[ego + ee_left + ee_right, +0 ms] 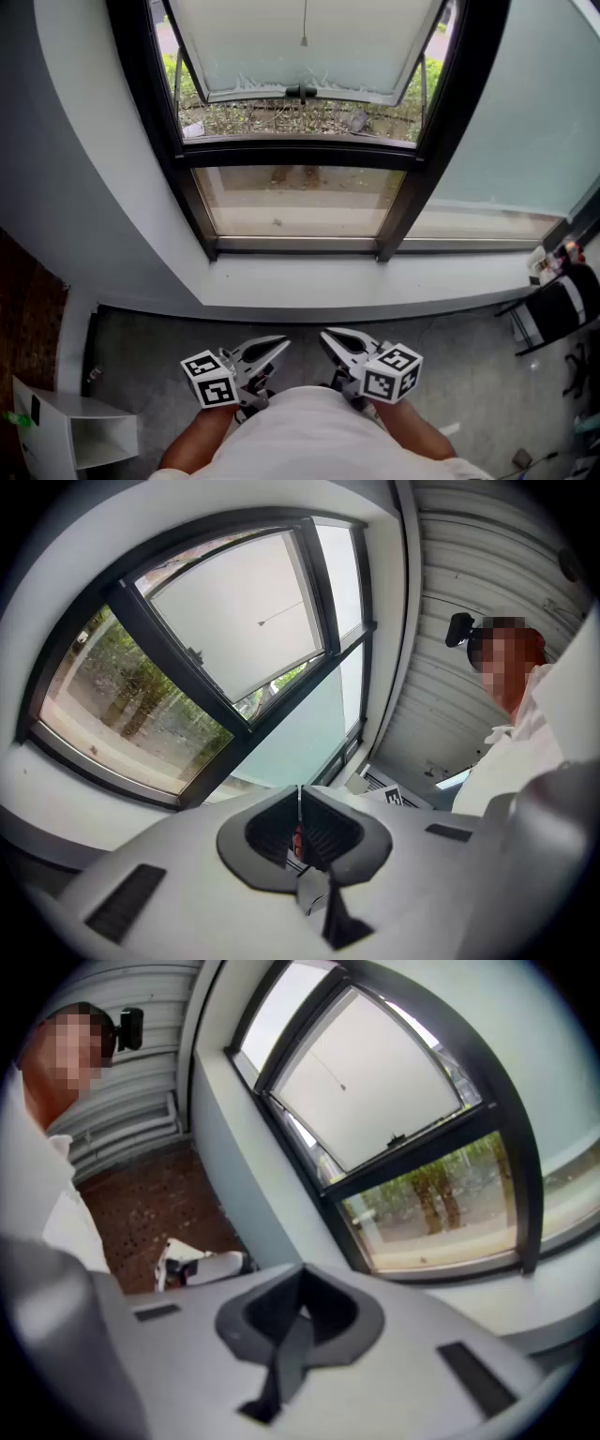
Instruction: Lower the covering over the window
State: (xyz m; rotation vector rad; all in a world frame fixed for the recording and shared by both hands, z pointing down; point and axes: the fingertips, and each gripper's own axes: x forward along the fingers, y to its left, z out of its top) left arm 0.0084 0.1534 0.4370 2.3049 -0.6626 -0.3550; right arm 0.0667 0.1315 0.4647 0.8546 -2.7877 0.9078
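Observation:
A white roller blind (300,37) covers the upper part of the black-framed window (187,169), and a thin pull cord (303,41) hangs at its middle. Below it the tilted-out sash and the lower pane are uncovered. The blind (234,611) and the blind (375,1082) also show in both gripper views, far off. My left gripper (284,344) and right gripper (324,335) are low, close to the person's body, well short of the sill. Both are shut with nothing in them; the left gripper (300,794) and the right gripper (300,1279) show their jaws together.
A wide white sill (375,291) runs under the window. A frosted glass panel (525,122) stands to the right. A white shelf unit (75,431) sits at the lower left and a black chair (558,309) at the right, on a grey floor.

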